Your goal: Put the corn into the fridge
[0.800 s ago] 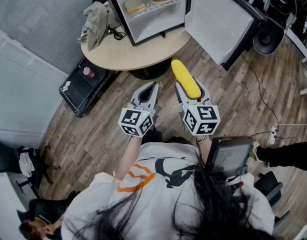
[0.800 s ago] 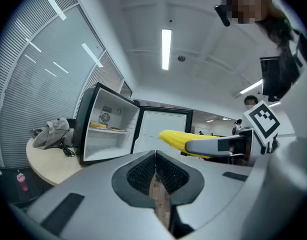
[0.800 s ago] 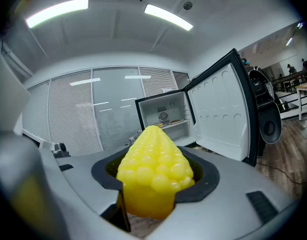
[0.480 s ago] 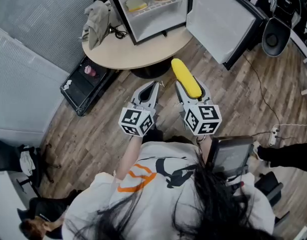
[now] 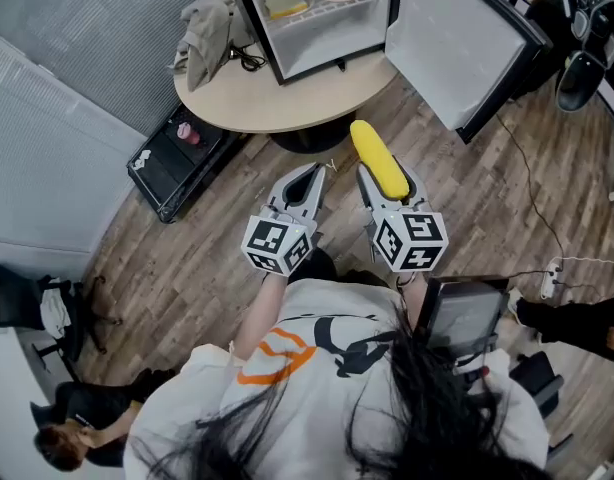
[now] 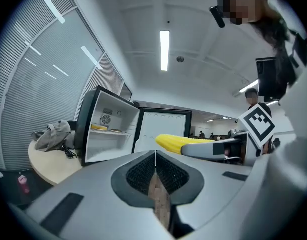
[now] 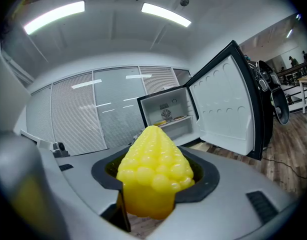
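Since the earlier frame the desk and fridge have slid a little up and to the right in the head view, while both grippers sit about where they were, and the corn has not shifted in its grip.

The right gripper (image 5: pixel 385 180) has its fingers (image 7: pixel 208 176) spread wide around the thick end of the corn (image 5: pixel 377 156), pinching it from both sides. The yellow cob sticks out past the fingertips, its narrow tip aimed at the desk. It hangs over the wooden floor (image 5: pixel 467 198), near the desk edge and well apart from the fridge.

Just beside it, the left gripper (image 5: pixel 311 171) has its fingers (image 6: pixel 138 174) pressed together with nothing between them. It points the same way.

Ahead of both stands a round pale desk (image 5: pixel 287 103). On it sits a small fridge (image 5: pixel 317 43), its door (image 5: pixel 447 43) swung wide open to the right. Its wire shelf (image 5: pixel 317 13) carries two food items, too small for me to name. A crumpled grey cloth (image 5: pixel 209 33) lies on the desk, left of the fridge.

On the floor left of the desk sits a low black box (image 5: pixel 177 153).
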{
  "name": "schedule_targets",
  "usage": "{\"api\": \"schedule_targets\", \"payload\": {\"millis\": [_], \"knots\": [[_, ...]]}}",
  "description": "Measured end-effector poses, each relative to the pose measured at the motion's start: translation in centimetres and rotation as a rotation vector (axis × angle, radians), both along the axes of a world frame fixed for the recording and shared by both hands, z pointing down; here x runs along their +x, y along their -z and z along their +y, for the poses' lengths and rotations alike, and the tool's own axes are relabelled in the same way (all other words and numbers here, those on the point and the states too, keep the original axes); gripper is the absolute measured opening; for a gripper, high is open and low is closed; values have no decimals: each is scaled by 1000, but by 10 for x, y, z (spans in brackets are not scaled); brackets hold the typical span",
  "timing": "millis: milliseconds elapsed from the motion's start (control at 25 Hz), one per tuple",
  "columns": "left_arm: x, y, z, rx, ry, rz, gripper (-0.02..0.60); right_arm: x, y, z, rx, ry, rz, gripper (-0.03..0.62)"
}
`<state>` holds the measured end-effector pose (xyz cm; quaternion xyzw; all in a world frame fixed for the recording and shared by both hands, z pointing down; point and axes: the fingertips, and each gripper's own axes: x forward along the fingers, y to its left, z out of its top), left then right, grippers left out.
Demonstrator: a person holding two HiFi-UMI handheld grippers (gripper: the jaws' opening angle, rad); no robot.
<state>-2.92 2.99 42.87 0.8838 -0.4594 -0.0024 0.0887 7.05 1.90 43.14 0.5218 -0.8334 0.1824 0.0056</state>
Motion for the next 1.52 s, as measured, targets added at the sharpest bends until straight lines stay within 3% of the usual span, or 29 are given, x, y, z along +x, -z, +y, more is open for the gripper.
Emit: {"api": "schedule_targets", "payload": {"millis": [640,1040,1520], "knots": [[-20,-12,-30,-41,21,-25,11,-21,-17,-39,-50,30,-25,255],[-42,-14,-128,-33,-27,-15,11,-45,-25,-137,-80,0,-9,255],[-102,-14,-242,-42,-106,2,11,-96,-34,-254,-123,-88,8,254]]}}
